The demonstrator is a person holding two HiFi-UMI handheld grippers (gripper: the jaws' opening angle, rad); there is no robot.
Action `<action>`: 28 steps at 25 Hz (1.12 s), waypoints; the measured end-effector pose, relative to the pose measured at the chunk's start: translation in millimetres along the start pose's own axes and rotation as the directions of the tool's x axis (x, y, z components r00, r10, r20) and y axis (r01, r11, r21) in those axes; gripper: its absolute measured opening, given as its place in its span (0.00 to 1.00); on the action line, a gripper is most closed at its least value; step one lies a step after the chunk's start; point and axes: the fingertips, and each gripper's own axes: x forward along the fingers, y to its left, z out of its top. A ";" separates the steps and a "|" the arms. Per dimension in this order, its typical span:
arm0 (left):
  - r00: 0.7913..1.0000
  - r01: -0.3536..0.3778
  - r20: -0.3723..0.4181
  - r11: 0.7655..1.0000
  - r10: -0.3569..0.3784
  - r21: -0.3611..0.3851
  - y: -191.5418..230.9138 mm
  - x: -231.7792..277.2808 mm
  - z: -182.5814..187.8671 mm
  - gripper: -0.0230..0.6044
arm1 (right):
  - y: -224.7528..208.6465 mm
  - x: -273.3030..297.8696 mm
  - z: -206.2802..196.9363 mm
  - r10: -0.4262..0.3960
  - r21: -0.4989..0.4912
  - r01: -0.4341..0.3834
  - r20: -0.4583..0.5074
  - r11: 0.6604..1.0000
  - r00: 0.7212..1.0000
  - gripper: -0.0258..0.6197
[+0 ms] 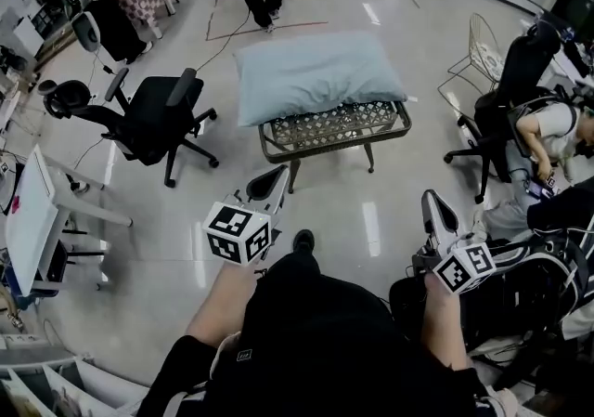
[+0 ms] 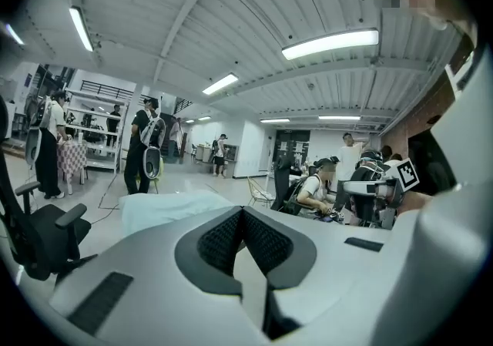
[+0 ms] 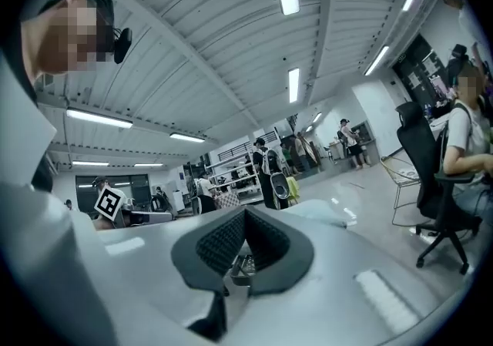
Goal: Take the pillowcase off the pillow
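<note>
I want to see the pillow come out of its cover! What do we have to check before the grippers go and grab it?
1. Pillow lying flat on the wicker table: ok.
2. Jaws apart, ready to grab: not ok. The left hand-held gripper and right hand-held gripper are both shut and hold nothing.
3. Grippers at the pillow: not ok. Both are well short of the table.
4. Open end of the pillowcase found: cannot tell from here.
5. Office chair out of the way: ok. It stands off to the table's left side.
</note>
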 end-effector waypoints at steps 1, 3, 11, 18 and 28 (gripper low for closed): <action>1.000 0.003 -0.001 1.000 -0.003 0.010 1.2 9.5 3.5 0.04 | -8.2 4.3 1.6 -0.007 0.012 0.007 0.003 1.000 1.000 0.05; 1.000 0.012 -0.003 1.000 -0.011 0.022 5.3 32.6 11.7 0.04 | -22.7 19.0 6.7 -0.014 0.024 0.014 0.007 1.000 1.000 0.05; 0.997 0.082 -0.014 0.996 -0.081 0.044 36.0 133.2 41.1 0.04 | -63.6 98.3 20.1 -0.026 0.014 0.026 -0.014 1.000 1.000 0.05; 0.988 0.142 -0.059 0.990 -0.141 0.011 76.2 230.4 64.2 0.04 | -118.0 178.9 36.1 -0.067 0.033 0.069 -0.056 0.997 0.996 0.05; 0.974 0.212 -0.095 0.975 -0.205 0.070 115.4 342.4 111.1 0.04 | -169.0 304.1 62.9 -0.041 0.069 0.044 -0.042 0.997 0.998 0.05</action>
